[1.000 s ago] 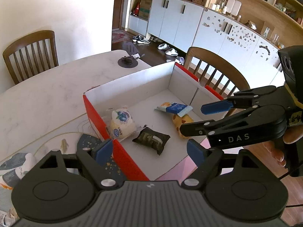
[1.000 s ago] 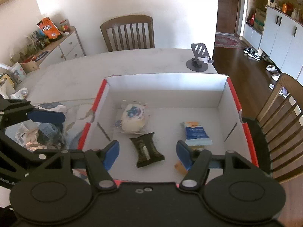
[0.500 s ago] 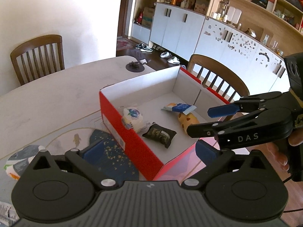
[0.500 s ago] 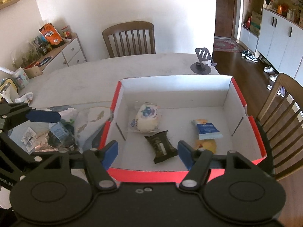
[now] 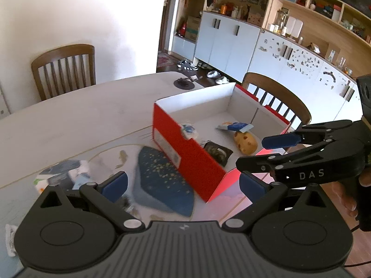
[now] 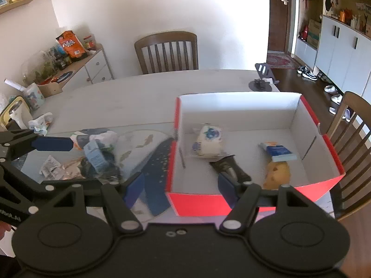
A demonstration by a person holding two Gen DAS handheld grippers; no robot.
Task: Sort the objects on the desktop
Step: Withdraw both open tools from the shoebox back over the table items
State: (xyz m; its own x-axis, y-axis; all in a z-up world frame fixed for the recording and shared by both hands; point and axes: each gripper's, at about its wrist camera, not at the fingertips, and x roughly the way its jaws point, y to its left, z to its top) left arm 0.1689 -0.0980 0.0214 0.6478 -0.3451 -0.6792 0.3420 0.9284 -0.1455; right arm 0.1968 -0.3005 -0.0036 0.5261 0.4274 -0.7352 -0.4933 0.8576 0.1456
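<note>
Desktop objects, loose ones first — a heap of small packets and wrappers [image 6: 92, 155] lies on the table [image 6: 129, 97] to the left of the box, beside a dark blue speckled mat [image 5: 162, 183]. Left gripper [image 5: 183, 183] hangs over that mat, jaws spread wide, nothing between them. Right gripper [image 6: 178, 183] hovers at the box's near left corner, jaws apart and empty. Red box [image 6: 197, 203] with white inside sits open-topped near the table's right edge; in it a round white pouch [image 6: 208, 143], a dark sachet [image 6: 228, 166], a blue-and-white packet [image 6: 279, 151] and a yellow spotted toy [image 6: 277, 173], the packet overlapping the toy. Farther off — a phone stand [image 6: 263, 78] on the tabletop, then a wooden chair [image 6: 167, 51].
</note>
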